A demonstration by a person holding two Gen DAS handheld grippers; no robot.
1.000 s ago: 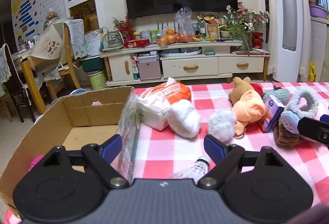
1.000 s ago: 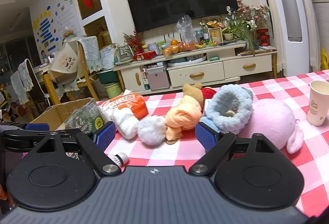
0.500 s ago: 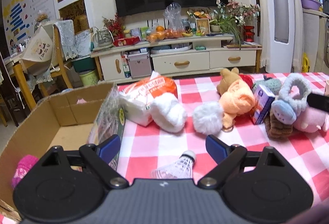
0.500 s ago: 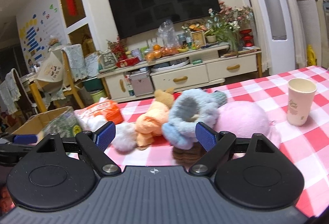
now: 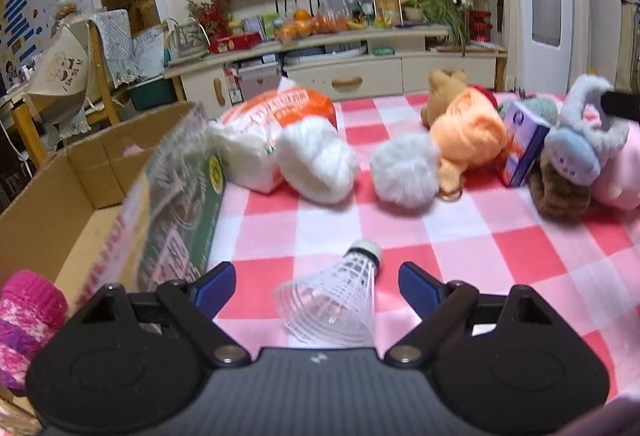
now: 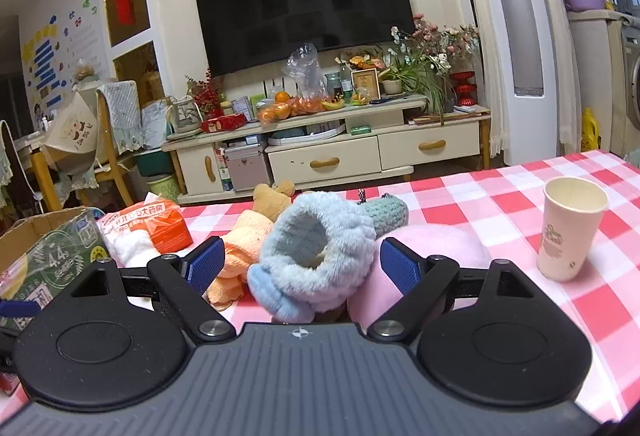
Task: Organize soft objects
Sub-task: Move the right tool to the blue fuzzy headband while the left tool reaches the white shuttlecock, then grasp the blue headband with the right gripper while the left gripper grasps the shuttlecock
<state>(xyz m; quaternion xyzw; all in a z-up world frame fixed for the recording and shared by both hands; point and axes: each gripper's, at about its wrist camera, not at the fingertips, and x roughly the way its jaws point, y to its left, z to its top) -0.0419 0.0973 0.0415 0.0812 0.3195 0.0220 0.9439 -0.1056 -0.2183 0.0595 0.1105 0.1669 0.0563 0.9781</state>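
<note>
Left gripper (image 5: 316,282) hangs low over the red-checked tablecloth (image 5: 500,248), jaws spread and closing a little, nothing clamped. A white plastic shuttlecock (image 5: 336,300) lies on its side between the blue pads (image 5: 414,282), touching neither as far as visible. Left of it a cardboard box (image 5: 52,203) sits at the table edge, a pink knit item (image 5: 24,320) inside its near corner, a green printed pack (image 5: 176,207) leaning on its right wall.

Soft things lie in a row across the far table: orange-and-white bag (image 5: 280,115), white fluffy piece (image 5: 320,163), white pom ball (image 5: 404,171), orange plush (image 5: 468,131) with a brown bear (image 5: 444,83) behind it, small purple box (image 5: 522,147), brown plush (image 5: 560,191).

Right gripper (image 6: 302,264) is level, jaws wide and unclenched. The blue fluffy earmuff (image 6: 316,256) sits between its pads; contact cannot be told. Pink plush (image 6: 432,248) lies just right, behind it. Paper cup (image 6: 570,228) stands upright, far right, well apart from the toys.
</note>
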